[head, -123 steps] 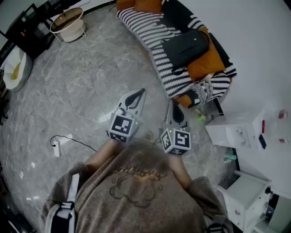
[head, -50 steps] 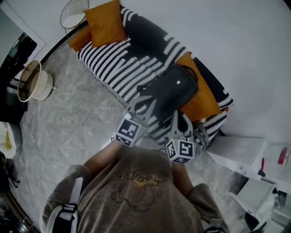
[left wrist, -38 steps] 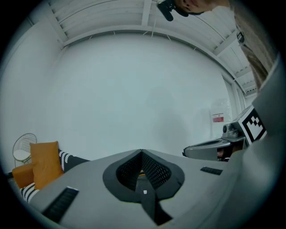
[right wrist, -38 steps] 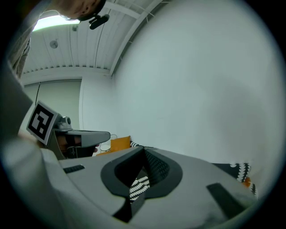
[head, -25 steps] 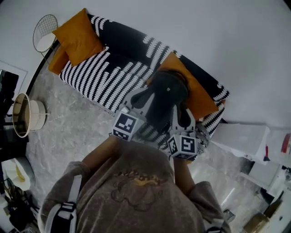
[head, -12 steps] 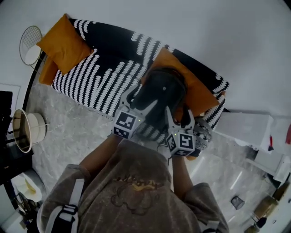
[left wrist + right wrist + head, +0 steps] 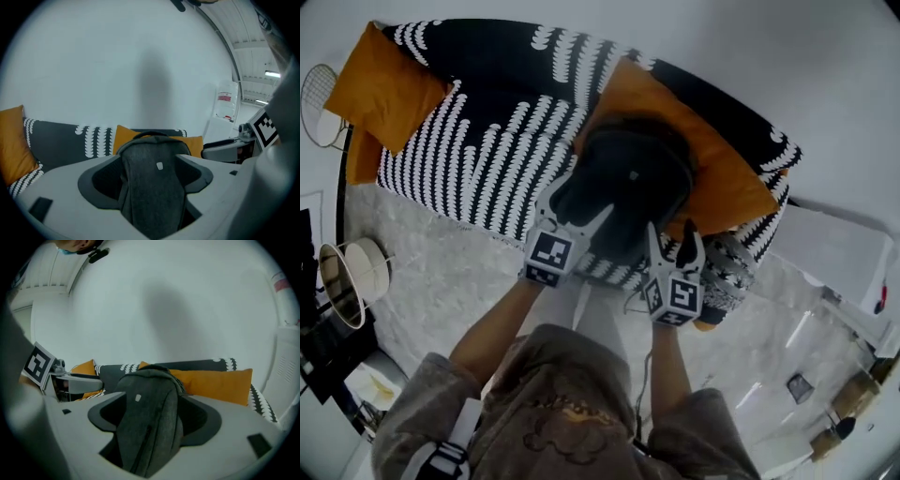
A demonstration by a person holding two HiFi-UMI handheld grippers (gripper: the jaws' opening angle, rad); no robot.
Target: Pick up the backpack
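A dark grey backpack (image 7: 628,183) stands on the striped sofa (image 7: 487,141) and leans on an orange cushion (image 7: 727,183). In the head view my left gripper (image 7: 586,197) is open at the bag's lower left edge. My right gripper (image 7: 675,239) sits at its lower right, jaws opening. In the left gripper view the backpack (image 7: 152,187) fills the gap of the wide left gripper (image 7: 147,178), untouched by the pads. The right gripper view shows the backpack (image 7: 150,423) likewise inside the right gripper (image 7: 154,420), not pressed.
A second orange cushion (image 7: 384,89) lies at the sofa's left end. A patterned cushion (image 7: 727,272) hangs at the sofa's right front corner. A round basket stand (image 7: 352,281) is on the marble floor at left. White furniture (image 7: 834,253) stands at right, and a wall behind.
Both grippers have dropped toward the backpack, and their jaws have gone from nearly shut to wide. The sofa and bag now sit closer and larger in the head view.
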